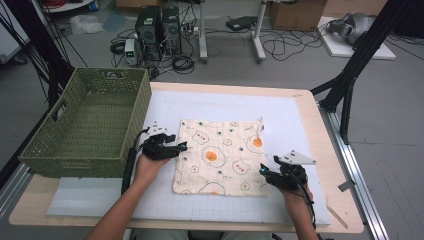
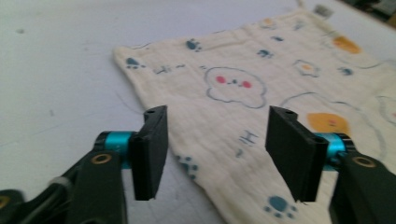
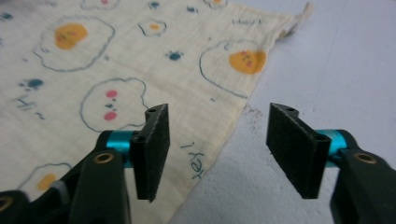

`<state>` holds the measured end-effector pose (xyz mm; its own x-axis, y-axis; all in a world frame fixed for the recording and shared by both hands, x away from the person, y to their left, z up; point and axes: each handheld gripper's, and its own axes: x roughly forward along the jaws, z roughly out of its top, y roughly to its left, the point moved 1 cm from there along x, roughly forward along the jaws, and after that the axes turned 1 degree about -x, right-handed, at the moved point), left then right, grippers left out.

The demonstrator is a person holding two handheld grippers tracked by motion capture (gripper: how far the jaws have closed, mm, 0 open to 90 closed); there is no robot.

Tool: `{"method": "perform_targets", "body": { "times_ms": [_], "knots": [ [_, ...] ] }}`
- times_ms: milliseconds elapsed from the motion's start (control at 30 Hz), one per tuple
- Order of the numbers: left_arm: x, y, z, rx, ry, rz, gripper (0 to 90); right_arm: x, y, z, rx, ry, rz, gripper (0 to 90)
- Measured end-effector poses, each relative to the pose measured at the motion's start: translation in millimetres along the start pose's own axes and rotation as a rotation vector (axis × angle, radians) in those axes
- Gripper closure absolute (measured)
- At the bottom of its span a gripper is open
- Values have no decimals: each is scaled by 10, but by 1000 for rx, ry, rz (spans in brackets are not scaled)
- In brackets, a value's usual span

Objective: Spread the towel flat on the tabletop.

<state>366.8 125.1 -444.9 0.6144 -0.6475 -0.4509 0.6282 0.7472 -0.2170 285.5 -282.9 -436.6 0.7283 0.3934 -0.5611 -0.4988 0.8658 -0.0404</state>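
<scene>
- Green woven basket (image 1: 85,125) w/ handle cut-outs sits on the tabletop's left part, just beside the left claw (image 1: 181,147); looks empty inside.
- Nothing lies btwn either claw and the cloth (image 1: 220,155); no clutter on the mat around it.
- Cloth: cream, thin crinkly fabric, roughly square, lying flat in the mat's middle; print of fried eggs, blue paw marks, small faces. Small tag at its far right corner (image 1: 261,129).
- Left claw: over the cloth's left edge, jaws wide apart, holding nothing. In left gripper view (image 2: 215,156) the edge runs btwn the jaws; flat black pads w/ teal collars.
- Right claw (image 1: 262,170): at the cloth's near right corner area, jaws wide apart, empty. In right gripper view (image 3: 217,151) the cloth's right edge passes btwn the jaws, bare mat under the right jaw.
- Grey three-cornered plate (image 1: 297,158) tops the right gripper.
- Surface: white gridded mat (image 1: 280,115) on a light wood tabletop (image 1: 332,165); faint dark specks on the mat by the cloth's edge (image 3: 252,116).
- Room: grey floor behind, two black PC towers (image 1: 159,27), loose cables, cardboard box (image 1: 297,14), black frame struts at both sides.
</scene>
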Motion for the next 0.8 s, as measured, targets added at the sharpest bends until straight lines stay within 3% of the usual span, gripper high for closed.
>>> {"method": "perform_targets", "body": {
  "times_ms": [100, 233, 300, 400, 600, 800],
  "knots": [
    [-117, -68, 12, 21, -68, -36, 275, -107, -28, 19, -20, -39, 8, 264],
    [-227, -152, 9, 40, -100, -65, 168, -212, -63, -2, -36, -59, 16, 174],
    [-277, -189, 0, 57, -102, -80, 168, -245, -80, -12, -37, -64, 8, 119],
    [-356, -252, -31, 91, -122, -102, 170, -281, -106, -17, -46, -67, -1, 119],
    [-426, -323, -48, 129, -127, -103, 179, -332, -115, -30, -87, -87, -23, 117],
    [-418, -295, -62, 121, -118, -90, 187, -310, -147, -11, -43, -100, -36, 112]
  ]
}}
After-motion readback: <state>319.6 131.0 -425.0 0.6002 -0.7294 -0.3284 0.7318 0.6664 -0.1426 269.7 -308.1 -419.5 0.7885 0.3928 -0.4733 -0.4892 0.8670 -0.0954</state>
